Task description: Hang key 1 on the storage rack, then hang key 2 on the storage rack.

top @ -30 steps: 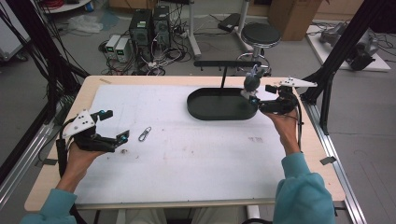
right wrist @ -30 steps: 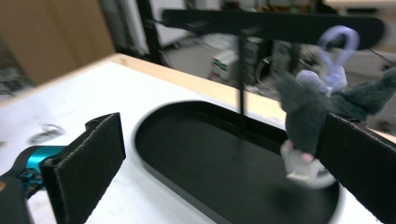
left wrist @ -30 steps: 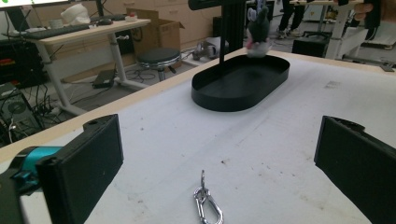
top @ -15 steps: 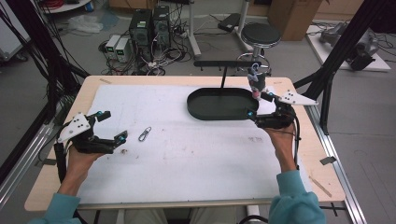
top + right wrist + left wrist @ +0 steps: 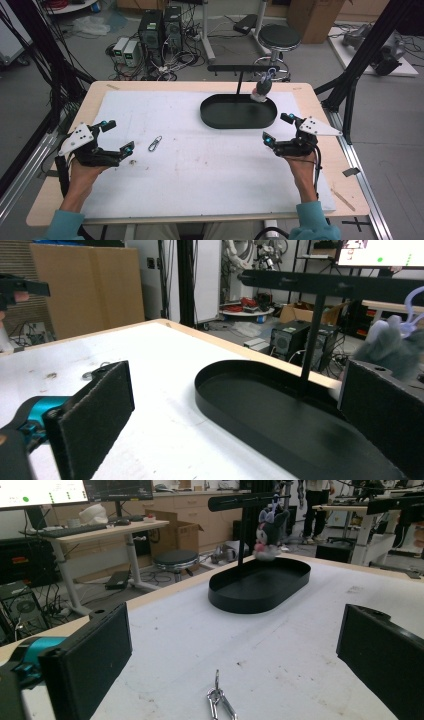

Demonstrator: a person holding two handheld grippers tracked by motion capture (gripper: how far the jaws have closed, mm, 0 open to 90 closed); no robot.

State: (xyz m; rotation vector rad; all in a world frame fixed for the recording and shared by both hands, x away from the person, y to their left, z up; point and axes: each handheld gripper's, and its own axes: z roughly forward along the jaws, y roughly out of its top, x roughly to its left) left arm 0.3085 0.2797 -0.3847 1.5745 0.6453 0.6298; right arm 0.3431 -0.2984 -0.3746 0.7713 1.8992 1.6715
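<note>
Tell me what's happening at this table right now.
A person holds a two-jaw gripper in each hand over a white-covered table. A small plush toy hangs from the bar of a black stand whose oval tray sits on the far side. The right gripper is open and empty, just short of the tray. The left gripper is open too, with a metal clip lying on the table close beside it.

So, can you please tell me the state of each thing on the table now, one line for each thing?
Left gripper: open, holds nothing, low over the table.
Right gripper: open, holds nothing, beside the tray.
Plush toy: hanging from the bar of the stand, above the tray's far end.
Stand: upright in the tray.
Tray: flat on the table, nothing lying in it.
Metal clip: lying flat on the table, untouched.
</note>
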